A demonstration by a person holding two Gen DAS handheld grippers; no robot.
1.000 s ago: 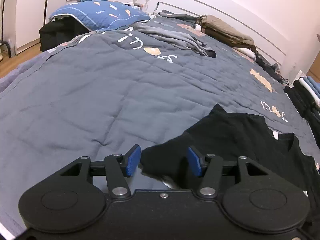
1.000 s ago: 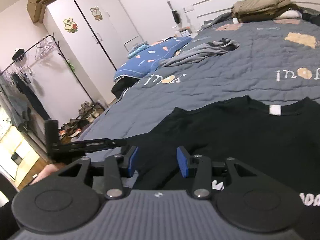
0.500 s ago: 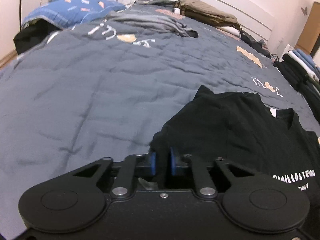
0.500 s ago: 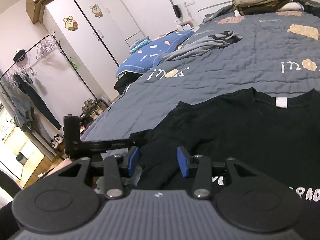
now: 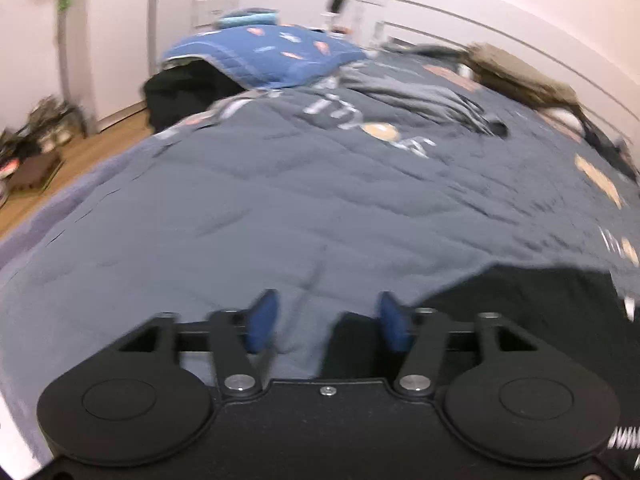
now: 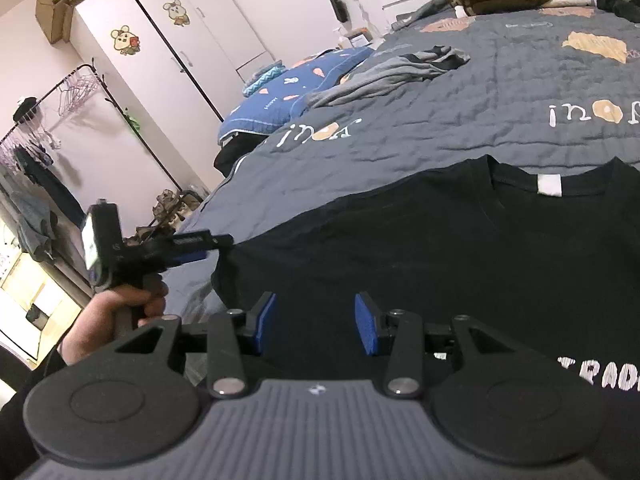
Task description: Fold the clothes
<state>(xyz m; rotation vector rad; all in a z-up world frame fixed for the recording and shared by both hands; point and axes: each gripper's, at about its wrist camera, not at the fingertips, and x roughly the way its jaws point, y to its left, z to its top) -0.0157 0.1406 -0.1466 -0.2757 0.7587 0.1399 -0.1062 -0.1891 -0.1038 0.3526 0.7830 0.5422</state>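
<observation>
Across the frame's lower right, black shirt (image 6: 440, 240) spread flat on quilt (image 6: 460, 112) for folding; left gripper (image 5: 326, 322) opening, sleeve released; right gripper (image 6: 316, 322) parted, empty, poised above cloth.

The left hand-held gripper (image 5: 327, 322), clamped on the black T-shirt's (image 5: 520, 304) sleeve half a second ago, is opening, nothing pinched.

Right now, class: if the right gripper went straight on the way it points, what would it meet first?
Most likely the black T-shirt: the right gripper, jaws open, tilts down over it. Depth is unclear, but only shirt fabric shows between its pads.
</observation>
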